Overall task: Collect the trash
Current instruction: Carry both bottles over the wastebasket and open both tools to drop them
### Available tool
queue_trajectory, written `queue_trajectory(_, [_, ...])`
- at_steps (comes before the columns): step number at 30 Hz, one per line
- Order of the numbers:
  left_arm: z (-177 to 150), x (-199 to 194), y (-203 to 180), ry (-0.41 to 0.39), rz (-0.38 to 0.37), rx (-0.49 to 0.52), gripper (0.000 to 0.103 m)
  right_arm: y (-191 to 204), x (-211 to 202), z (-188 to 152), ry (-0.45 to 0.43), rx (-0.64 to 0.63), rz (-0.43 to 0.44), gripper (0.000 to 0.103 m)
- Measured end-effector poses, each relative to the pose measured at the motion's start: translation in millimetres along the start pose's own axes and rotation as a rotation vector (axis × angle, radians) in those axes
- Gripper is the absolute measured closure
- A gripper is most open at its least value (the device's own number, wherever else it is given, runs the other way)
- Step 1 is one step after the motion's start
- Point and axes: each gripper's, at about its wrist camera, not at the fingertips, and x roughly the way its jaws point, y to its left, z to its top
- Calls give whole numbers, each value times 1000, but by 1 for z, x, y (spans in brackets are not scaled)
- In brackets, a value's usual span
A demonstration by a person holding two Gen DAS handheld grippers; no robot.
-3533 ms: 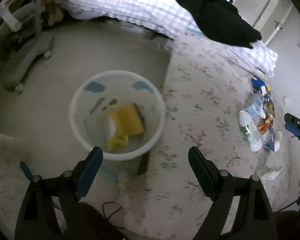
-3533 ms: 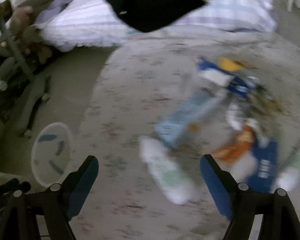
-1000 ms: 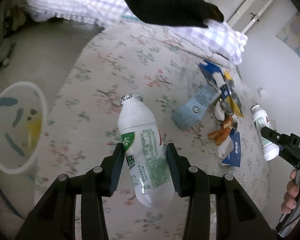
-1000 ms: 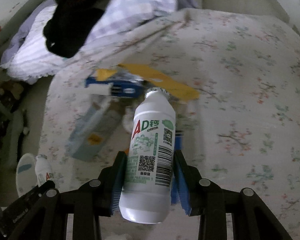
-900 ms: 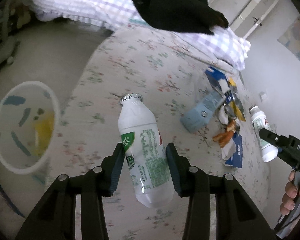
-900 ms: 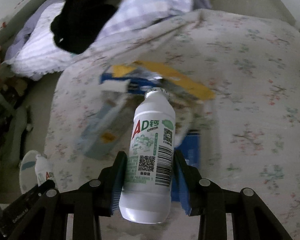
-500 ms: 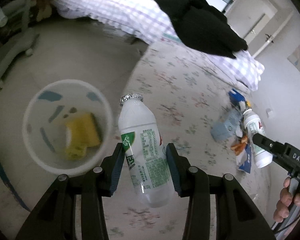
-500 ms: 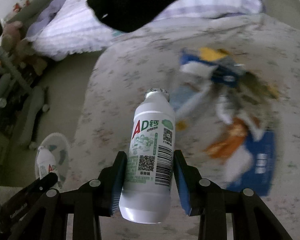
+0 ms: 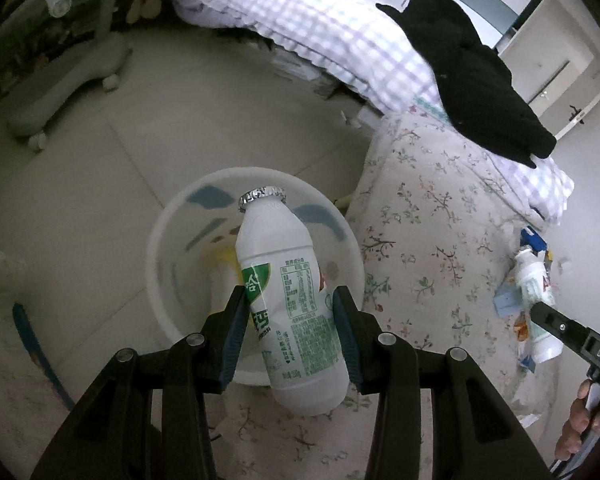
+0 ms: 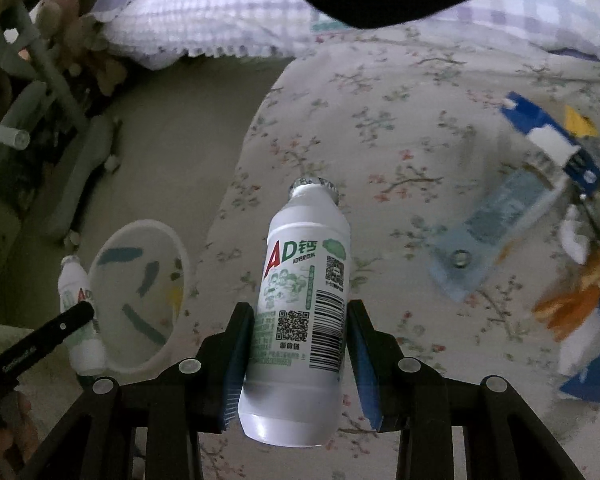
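Observation:
My left gripper [image 9: 290,308] is shut on a white AD milk bottle [image 9: 288,292] and holds it over the white trash bin [image 9: 168,280] on the floor beside the bed. Something yellow lies in the bin. My right gripper [image 10: 300,332] is shut on a second white AD milk bottle [image 10: 300,304] above the floral bedspread. The bin also shows in the right wrist view [image 10: 140,292], with the left bottle [image 10: 78,312] at its near rim. A pile of trash [image 10: 560,248] lies on the bed: a light blue carton, blue and yellow wrappers, an orange wrapper.
A checked purple quilt [image 9: 320,20] with a black garment [image 9: 468,76] on it lies at the head of the bed. A grey wheeled chair base [image 9: 60,84] stands on the tiled floor at the far left. The right gripper shows at the right edge [image 9: 560,328].
Both grippers went from open and empty to shut on bottles. My left gripper swung left from the bed to over the bin. My right gripper also swung left with its bottle.

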Motion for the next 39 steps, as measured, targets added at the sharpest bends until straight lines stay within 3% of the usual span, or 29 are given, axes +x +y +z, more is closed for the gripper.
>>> queue_trajectory(2, [2,3,6,26,1,-27,53,6,7,1,6,-2,4,62])
queue_trajectory(4, [2,1,8,20,31,-24,30,11,12,2,12,0,15,62])
queue_trajectory(8, [-3,-10,9,-10,96,36,26,24,22,3,24,7,37,62])
queue_trajectory(10, [-6,-16,13,-25,128,57,18,33,29,3,29,0,45,62])
queue_trajectory(16, [-17,-30,33,-40,192,89,15,61,46,1,49,-33,67,62])
queue_trajectory(27, [-31,-45,70,-33,214,59,15,120,85,-5,84,-116,115,61])
queue_trajectory(36, [-35,-51,82,-31,215,54,15,132,107,-8,105,-133,109,61])
queue_trajectory(39, [-35,-50,82,-31,215,55,15,134,110,-7,105,-128,144,57])
